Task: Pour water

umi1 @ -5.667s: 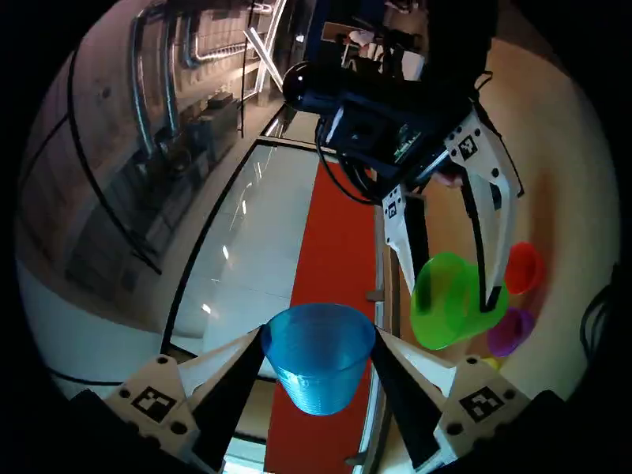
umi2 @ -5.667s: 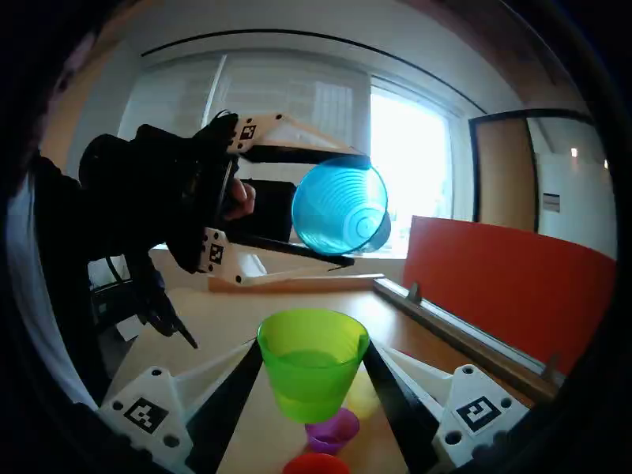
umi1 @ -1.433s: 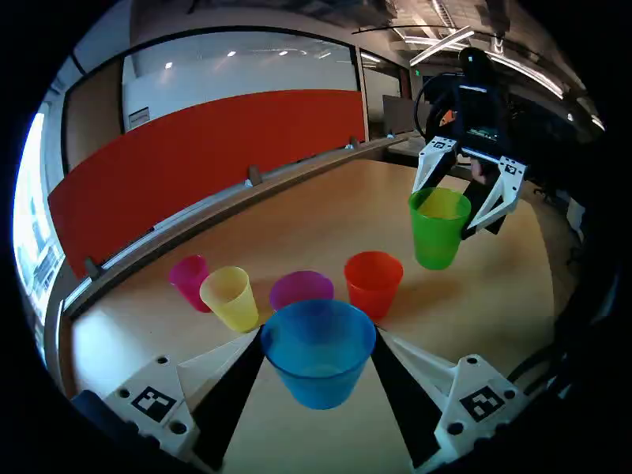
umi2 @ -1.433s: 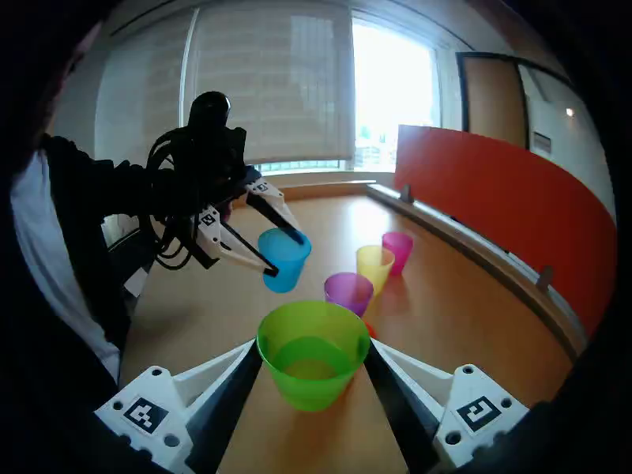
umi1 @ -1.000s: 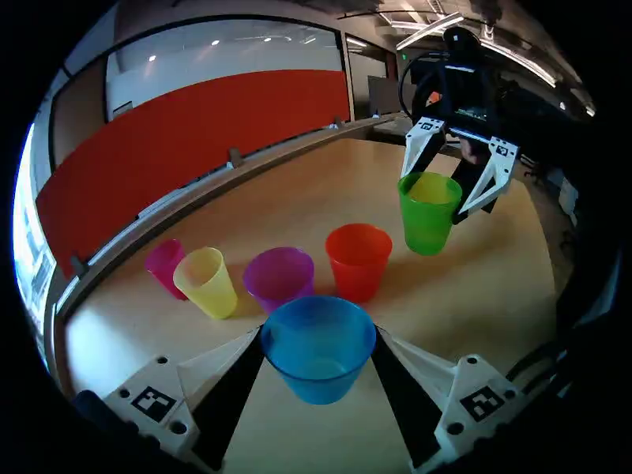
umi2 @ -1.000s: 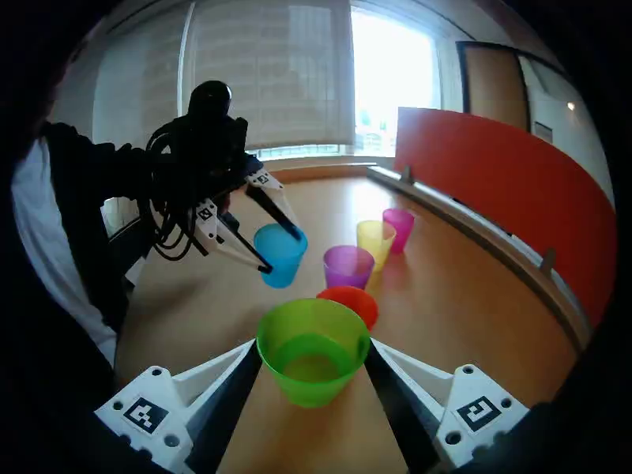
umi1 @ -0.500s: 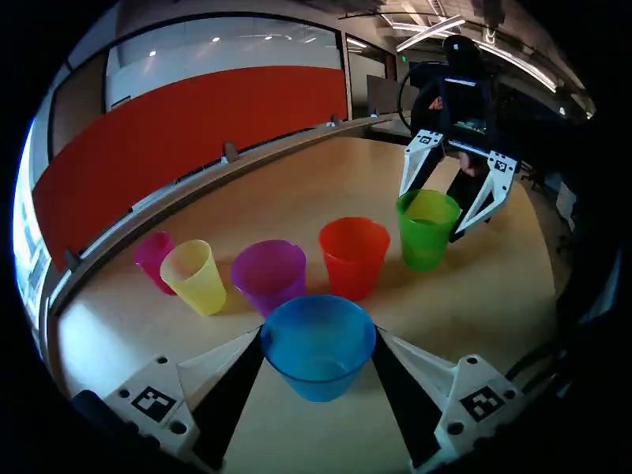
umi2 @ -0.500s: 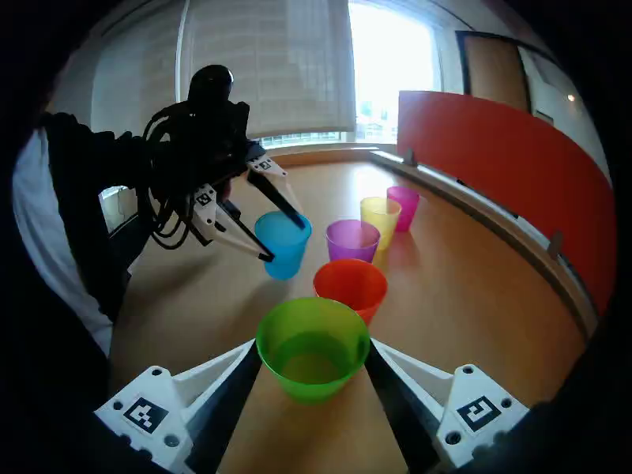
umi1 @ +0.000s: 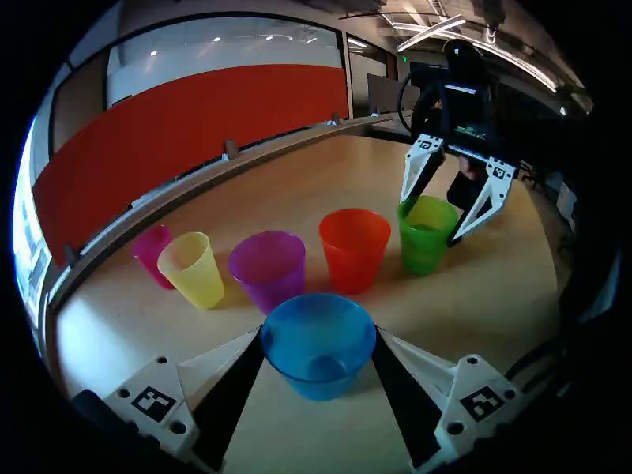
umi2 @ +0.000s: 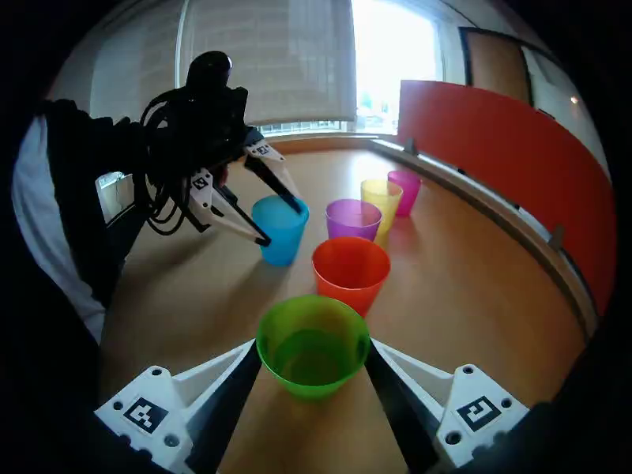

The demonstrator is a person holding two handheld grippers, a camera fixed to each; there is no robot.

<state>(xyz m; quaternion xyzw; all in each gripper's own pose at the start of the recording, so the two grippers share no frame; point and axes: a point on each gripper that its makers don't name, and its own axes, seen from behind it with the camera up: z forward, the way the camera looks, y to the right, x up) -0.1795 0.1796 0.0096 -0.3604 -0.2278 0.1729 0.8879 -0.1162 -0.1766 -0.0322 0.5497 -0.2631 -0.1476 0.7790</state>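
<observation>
Holding the green cup [umi2: 316, 385] upright so no water [umi2: 310, 357] spills, I pinch it in my right claw [umi2: 313, 349] just beside the orange cup [umi2: 351, 272], my left claw [umi1: 317, 340] pinching the blue cup [umi1: 318, 351] beyond it.

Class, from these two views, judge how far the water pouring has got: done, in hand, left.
Done, apparently: the green cup holds water and the blue cup looks almost empty. In hand: the right gripper grips the green cup, the left gripper the blue, both upright, at or just above the table. Left: probably releasing both.
</observation>
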